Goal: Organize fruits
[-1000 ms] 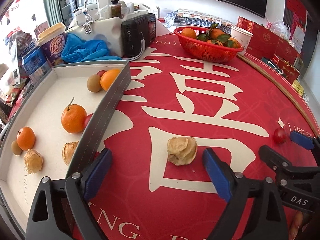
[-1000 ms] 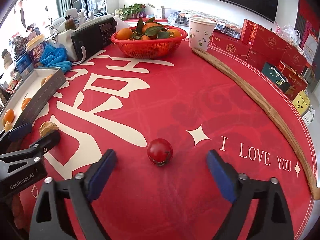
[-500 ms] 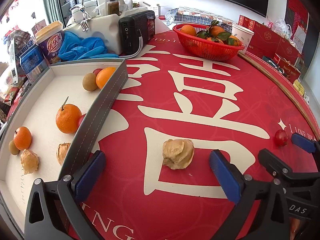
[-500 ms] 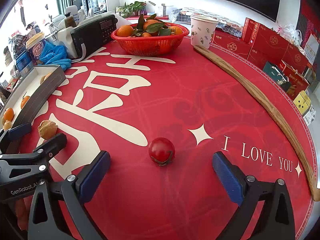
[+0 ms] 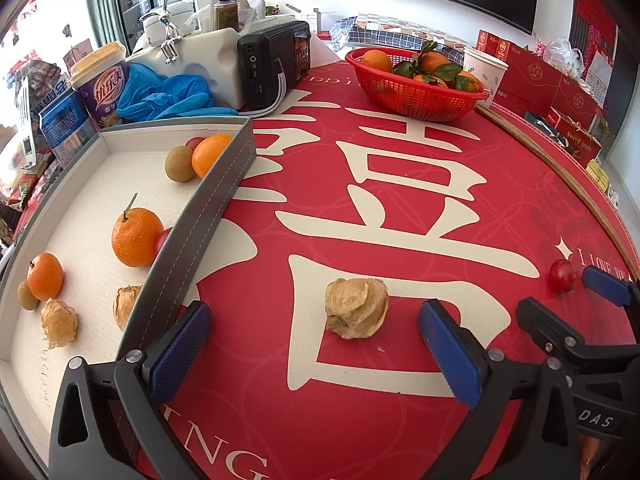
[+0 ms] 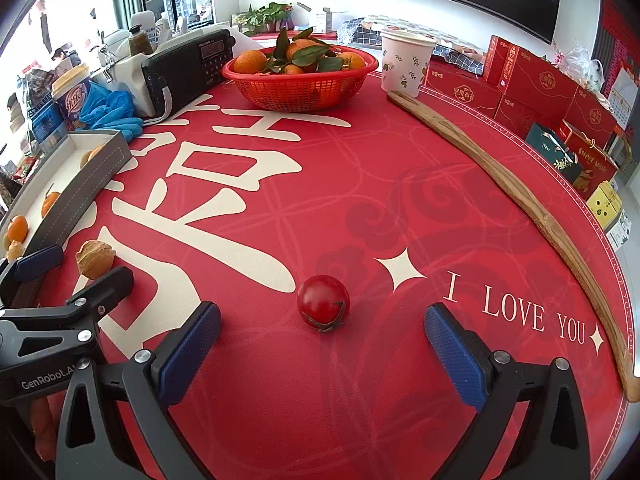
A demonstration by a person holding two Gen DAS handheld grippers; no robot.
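At the left of the left wrist view sits the tray (image 5: 224, 184), holding oranges, kiwis and two husked fruits. Lower centre, the left gripper (image 5: 316, 340) stands wide with nothing between its pads, having just opened further; the loose husk fruit (image 5: 356, 308) lies on the red mat (image 5: 400, 220) just ahead. It looks very light, papery and crushable, so I would pinch it gently across its widest middle. In the right wrist view, lower centre, the right gripper (image 6: 320, 354) is also wide and empty, the tomato (image 6: 323, 302) just ahead: smooth, round, soft, likely to roll; grip its sides lightly.
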